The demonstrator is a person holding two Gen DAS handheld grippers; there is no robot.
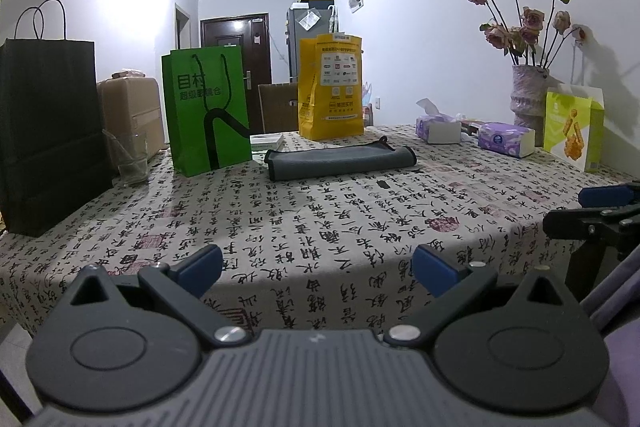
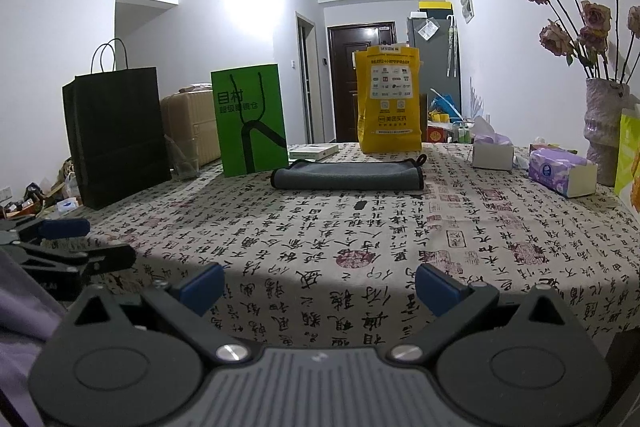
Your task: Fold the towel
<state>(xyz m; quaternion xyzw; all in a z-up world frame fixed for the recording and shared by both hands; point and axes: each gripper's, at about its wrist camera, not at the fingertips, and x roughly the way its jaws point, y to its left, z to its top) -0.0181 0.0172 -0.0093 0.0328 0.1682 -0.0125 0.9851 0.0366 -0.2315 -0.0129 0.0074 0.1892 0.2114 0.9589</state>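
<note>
A grey towel (image 1: 340,161) with a dark edge lies folded flat on the far half of the table, in front of the yellow bag; it also shows in the right wrist view (image 2: 347,175). My left gripper (image 1: 318,269) is open and empty at the table's near edge, far short of the towel. My right gripper (image 2: 320,287) is open and empty, also at the near edge. Each gripper shows at the side of the other's view: the right one (image 1: 600,211), the left one (image 2: 56,243).
The table wears a calligraphy-print cloth (image 1: 320,227). Along the back stand a black bag (image 1: 48,139), a green bag (image 1: 208,111), a yellow bag (image 1: 331,87), a glass (image 1: 130,159), tissue boxes (image 1: 506,139) and a vase of dried roses (image 1: 528,95).
</note>
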